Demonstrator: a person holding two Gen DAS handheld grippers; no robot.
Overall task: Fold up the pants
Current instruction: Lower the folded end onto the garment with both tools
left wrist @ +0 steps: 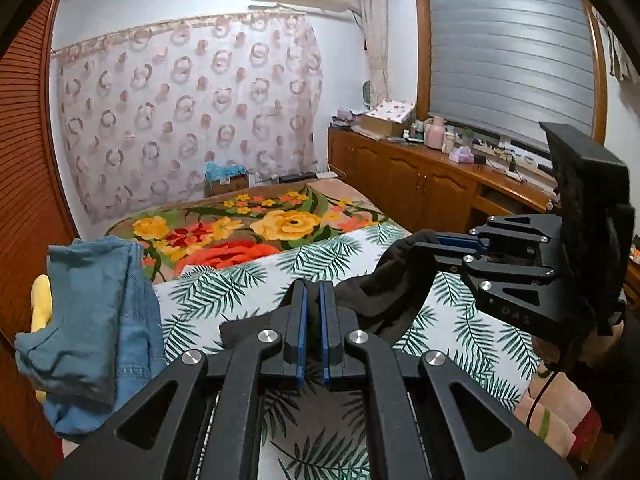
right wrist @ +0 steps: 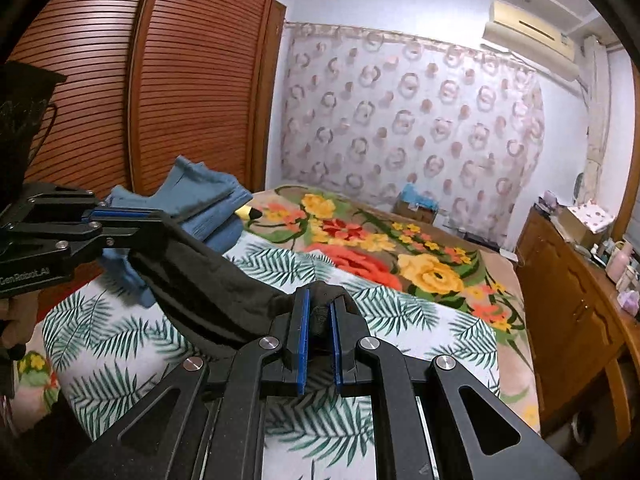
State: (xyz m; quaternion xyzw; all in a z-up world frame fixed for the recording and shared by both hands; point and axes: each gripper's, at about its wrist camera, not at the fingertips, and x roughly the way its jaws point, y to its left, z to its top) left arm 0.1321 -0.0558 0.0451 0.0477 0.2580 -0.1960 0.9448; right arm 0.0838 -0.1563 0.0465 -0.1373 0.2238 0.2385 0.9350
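Black pants [left wrist: 384,292] hang in the air above the bed, stretched between my two grippers. My left gripper [left wrist: 313,296] is shut on one part of the dark cloth; it also shows in the right wrist view [right wrist: 160,216] at the left. My right gripper [right wrist: 319,304] is shut on a bunched part of the black pants [right wrist: 208,284]; it also shows in the left wrist view [left wrist: 420,244] at the right. The rest of the pants hangs below the grippers, mostly hidden.
The bed has a white palm-leaf sheet [left wrist: 224,284] and a floral blanket [left wrist: 256,224] farther back. A pile of folded blue clothes [left wrist: 96,312] sits at the bed's left side by the wooden wardrobe [right wrist: 184,80]. A wooden cabinet [left wrist: 424,176] with clutter runs along the right.
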